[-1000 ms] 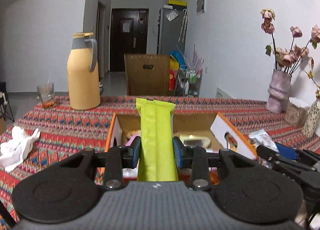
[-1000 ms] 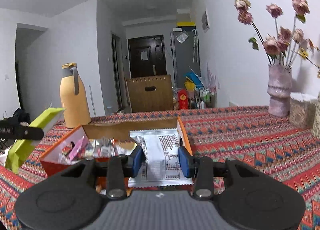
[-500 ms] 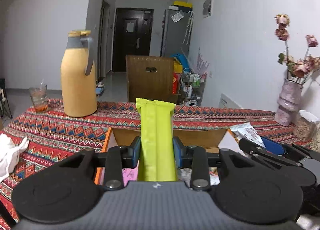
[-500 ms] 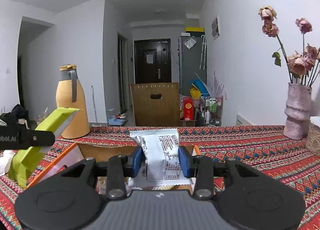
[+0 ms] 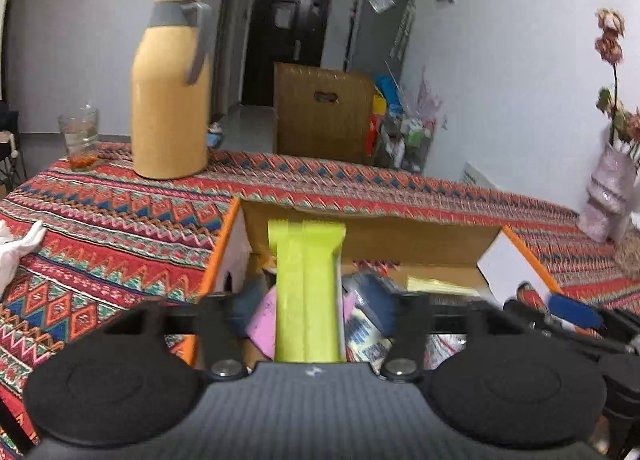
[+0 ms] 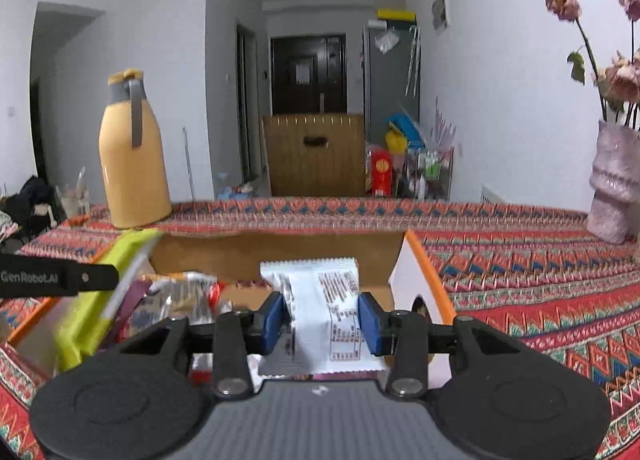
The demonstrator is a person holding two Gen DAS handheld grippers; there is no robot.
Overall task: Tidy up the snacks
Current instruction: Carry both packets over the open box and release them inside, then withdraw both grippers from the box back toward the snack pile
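An open orange-and-white cardboard box (image 5: 508,260) (image 6: 420,272) holds several snack packets on the patterned tablecloth. My left gripper (image 5: 310,312) has its blue pads spread wide; the lime-green snack bar (image 5: 307,292) stands between them over the box, free of both pads. The bar also shows in the right wrist view (image 6: 100,300), beside the left gripper's finger. My right gripper (image 6: 322,320) has its pads slightly apart beside a white printed snack packet (image 6: 324,308) held over the box's right part.
A yellow thermos jug (image 5: 170,87) and a glass (image 5: 78,137) stand at the table's far left. A pink vase of dried roses (image 6: 612,187) stands far right. A white cloth (image 5: 16,252) lies at the left edge. A brown chair back (image 5: 324,115) is beyond the table.
Both grippers have tilted down toward the box. The left pads have spread away from the green bar. The right pads have widened around the white packet.
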